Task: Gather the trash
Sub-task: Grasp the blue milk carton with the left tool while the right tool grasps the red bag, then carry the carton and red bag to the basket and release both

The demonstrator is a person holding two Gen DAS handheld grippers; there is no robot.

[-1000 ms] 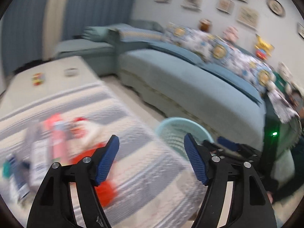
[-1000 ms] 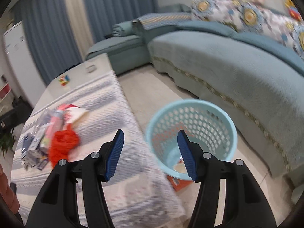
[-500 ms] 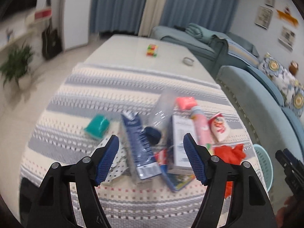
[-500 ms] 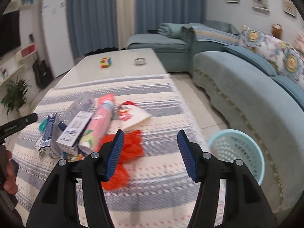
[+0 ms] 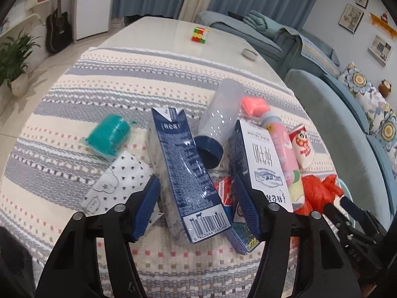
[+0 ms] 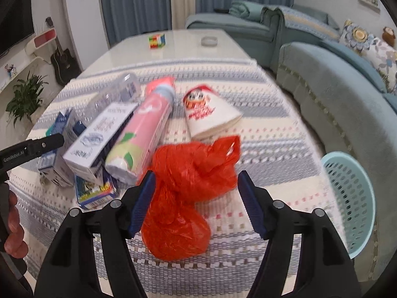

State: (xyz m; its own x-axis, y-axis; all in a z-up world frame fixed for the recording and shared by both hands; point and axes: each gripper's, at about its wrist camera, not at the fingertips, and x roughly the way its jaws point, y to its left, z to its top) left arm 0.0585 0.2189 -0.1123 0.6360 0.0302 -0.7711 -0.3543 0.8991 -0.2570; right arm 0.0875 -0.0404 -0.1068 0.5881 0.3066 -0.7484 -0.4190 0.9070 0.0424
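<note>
Striped bench [image 5: 104, 79]: trash heap uncollected. Left tool [image 5: 198, 206] part-open, just narrowing astride blue carton [image 5: 188, 173], not gripping. Right tool [image 6: 196, 203] just widening astride red bag [image 6: 186, 191]. Basket [image 6: 347, 198] beside bench.

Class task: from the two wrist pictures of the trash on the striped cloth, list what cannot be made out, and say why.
- Left wrist view: red packet, mostly covered by the dark blue carton.
- Right wrist view: basket contents, hidden by its wall; far side cut off by the image edge.
- Right wrist view: print on the white pouch, motion-blurred.
- Both views: the small round item, too small to identify.
</note>
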